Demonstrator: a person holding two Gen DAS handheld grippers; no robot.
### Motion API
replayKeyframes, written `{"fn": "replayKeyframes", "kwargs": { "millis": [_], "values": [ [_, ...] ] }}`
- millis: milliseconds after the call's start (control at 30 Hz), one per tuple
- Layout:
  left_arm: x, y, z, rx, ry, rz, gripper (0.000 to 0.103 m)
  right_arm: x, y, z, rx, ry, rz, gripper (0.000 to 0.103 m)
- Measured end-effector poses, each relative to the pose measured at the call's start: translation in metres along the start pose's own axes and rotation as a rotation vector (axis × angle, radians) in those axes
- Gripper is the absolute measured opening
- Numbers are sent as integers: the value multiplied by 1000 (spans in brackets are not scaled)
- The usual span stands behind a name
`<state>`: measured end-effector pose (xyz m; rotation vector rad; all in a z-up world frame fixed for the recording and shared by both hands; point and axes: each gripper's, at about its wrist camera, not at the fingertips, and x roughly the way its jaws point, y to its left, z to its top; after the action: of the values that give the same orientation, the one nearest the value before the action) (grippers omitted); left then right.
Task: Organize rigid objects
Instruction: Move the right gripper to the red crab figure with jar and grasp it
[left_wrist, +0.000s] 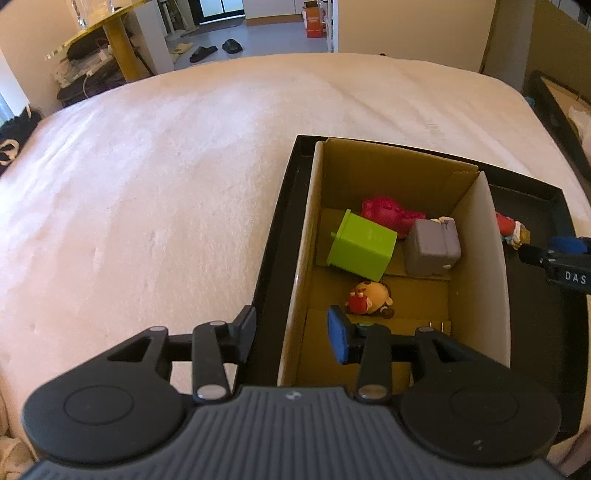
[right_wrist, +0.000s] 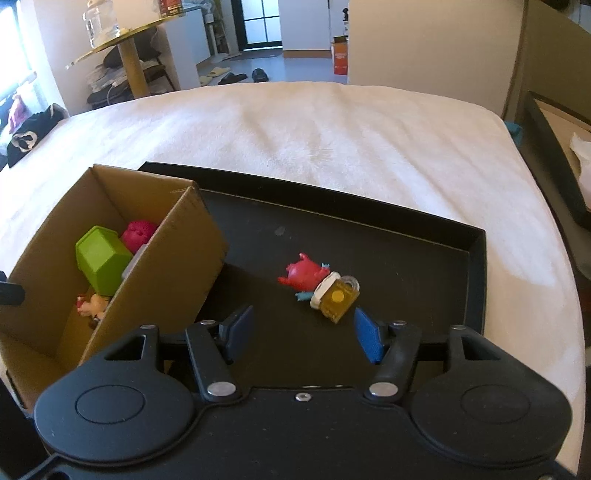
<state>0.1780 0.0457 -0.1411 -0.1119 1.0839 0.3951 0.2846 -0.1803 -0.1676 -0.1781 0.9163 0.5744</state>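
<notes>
just ahead of the released right tool (right_wrist: 303, 336), the red figurine (right_wrist: 319, 286) looks light, rigid, knobbly; grip its gold base. left tool (left_wrist: 291, 334) also released.

The cardboard box (right_wrist: 173, 258) stands in the tray (right_wrist: 406, 236), left of a figurine (right_wrist: 317, 282).

White bed (right_wrist: 332, 140), gold side table (right_wrist: 129, 55)

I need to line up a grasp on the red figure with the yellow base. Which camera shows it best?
The right wrist view: the red figure lies whole on the black tray. The left wrist view shows only a sliver past the cardboard box.
</notes>
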Motion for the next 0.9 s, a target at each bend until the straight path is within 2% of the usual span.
{"fn": "replayKeyframes", "kwargs": {
  "millis": [100, 167, 400, 600, 633, 700, 733, 900],
  "values": [
    [1, -5, 5, -6, 9, 33, 44, 8, -6, 4, 0, 5, 12, 61],
    [1, -7, 8, -17, 12, 53, 46, 12, -9, 5, -4, 5, 17, 65],
    [7, -15, 16, -15, 46, 116, 50, 30, -13, 10, -40, 18, 32, 67],
    [9, -25, 20, 2, 60, 146, 65, 36, -11, 6, -92, 28, 37, 67],
    [9, -26, 20, 2, 65, 146, 67, 36, -11, 5, -98, 33, 40, 63],
    [9, -27, 20, 5, 67, 151, 69, 37, -13, 3, -105, 46, 37, 41],
    [9, -27, 20, 6, 66, 156, 69, 37, -14, 2, -109, 58, 41, 38],
    [6, -23, 18, -11, 70, 158, 70, 28, -15, -1, -108, 70, 54, 37]
  ]
}}
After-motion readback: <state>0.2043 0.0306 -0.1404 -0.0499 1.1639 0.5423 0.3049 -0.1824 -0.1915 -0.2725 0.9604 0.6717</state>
